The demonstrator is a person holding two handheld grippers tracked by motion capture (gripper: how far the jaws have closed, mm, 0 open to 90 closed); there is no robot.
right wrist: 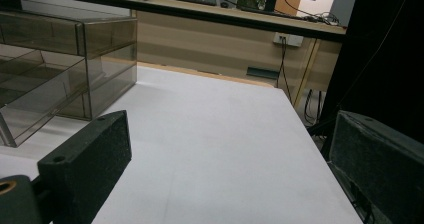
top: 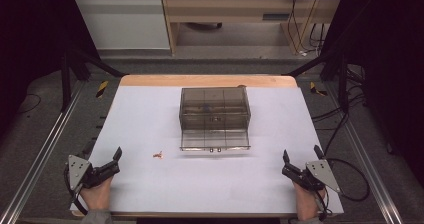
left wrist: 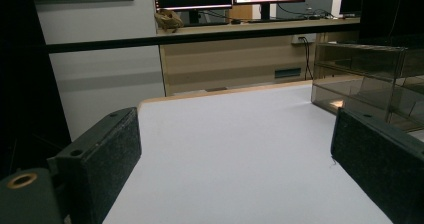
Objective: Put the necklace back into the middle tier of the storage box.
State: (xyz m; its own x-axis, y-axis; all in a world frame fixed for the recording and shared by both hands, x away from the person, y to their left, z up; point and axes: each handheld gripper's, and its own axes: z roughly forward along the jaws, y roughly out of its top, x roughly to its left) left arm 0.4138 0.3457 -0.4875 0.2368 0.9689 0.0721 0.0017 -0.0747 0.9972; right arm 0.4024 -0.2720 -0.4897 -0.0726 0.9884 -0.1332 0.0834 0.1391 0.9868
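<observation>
Boxy smoked-plastic drawer unit (top: 214,117), matte table (top: 150,184)

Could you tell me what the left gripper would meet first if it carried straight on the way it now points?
Probably nothing: ahead of the open left gripper lies bare white table top; the drawer box sits off to its right.

Smoky clear drawer box (top: 214,115), bottom drawer open
</observation>
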